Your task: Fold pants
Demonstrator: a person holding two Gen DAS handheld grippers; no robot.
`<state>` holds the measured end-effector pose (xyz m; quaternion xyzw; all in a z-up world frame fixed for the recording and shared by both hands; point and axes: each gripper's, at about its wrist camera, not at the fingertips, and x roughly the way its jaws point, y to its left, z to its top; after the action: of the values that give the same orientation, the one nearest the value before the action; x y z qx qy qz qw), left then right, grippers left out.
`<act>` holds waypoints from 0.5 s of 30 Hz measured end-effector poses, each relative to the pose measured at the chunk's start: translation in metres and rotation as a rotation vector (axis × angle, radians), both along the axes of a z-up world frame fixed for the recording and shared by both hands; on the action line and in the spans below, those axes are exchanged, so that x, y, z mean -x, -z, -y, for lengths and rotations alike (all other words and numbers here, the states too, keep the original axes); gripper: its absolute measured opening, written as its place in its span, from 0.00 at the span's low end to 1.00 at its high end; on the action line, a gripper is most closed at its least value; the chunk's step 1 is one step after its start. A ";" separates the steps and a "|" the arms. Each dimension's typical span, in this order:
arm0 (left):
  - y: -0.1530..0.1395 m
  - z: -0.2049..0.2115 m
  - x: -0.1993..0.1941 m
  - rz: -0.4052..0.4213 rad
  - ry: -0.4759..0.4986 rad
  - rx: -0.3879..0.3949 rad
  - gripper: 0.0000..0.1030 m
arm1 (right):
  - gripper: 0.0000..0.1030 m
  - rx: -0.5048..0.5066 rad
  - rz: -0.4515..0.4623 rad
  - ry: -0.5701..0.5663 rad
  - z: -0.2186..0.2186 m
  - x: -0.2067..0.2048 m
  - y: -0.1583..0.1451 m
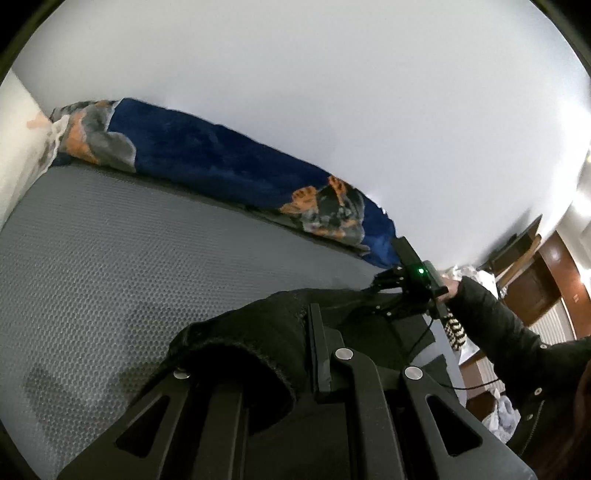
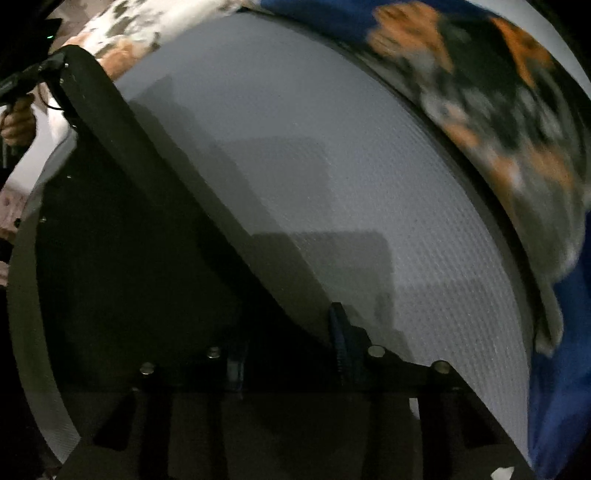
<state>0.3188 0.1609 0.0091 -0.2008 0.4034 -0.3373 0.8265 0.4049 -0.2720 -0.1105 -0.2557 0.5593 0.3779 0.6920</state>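
The black pants (image 1: 266, 332) hang stretched in the air above the grey mattress (image 1: 110, 258). My left gripper (image 1: 280, 354) is shut on one end of them; the cloth bunches over its left finger, and its right finger (image 1: 319, 350) shows. My right gripper (image 1: 384, 288) is seen in the left wrist view, shut on the far end of the same edge. In the right wrist view the pants (image 2: 140, 236) fill the lower left as a dark sheet running from my right gripper (image 2: 288, 354) up to the left gripper (image 2: 48, 70).
A blue blanket with an orange and grey print (image 1: 221, 162) lies along the far side of the mattress by the white wall (image 1: 332, 92). A patterned pillow (image 2: 140, 22) lies at the mattress end. The person's dark sleeve (image 1: 491, 321) and wooden furniture (image 1: 546, 273) are at the right.
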 end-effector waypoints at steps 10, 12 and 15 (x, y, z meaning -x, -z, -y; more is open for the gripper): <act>0.013 0.002 -0.008 -0.012 -0.037 -0.042 0.09 | 0.12 0.004 0.154 0.128 0.029 0.017 -0.003; 0.018 0.001 -0.014 -0.021 -0.054 -0.047 0.09 | 0.10 0.032 0.258 0.188 0.025 0.033 -0.006; 0.021 -0.001 -0.021 -0.020 -0.064 -0.059 0.09 | 0.08 0.043 0.358 0.269 0.023 0.051 -0.010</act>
<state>0.3397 0.1620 -0.0121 -0.1925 0.4147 -0.2966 0.8385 0.3536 -0.2948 -0.1008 -0.2564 0.4644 0.2188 0.8190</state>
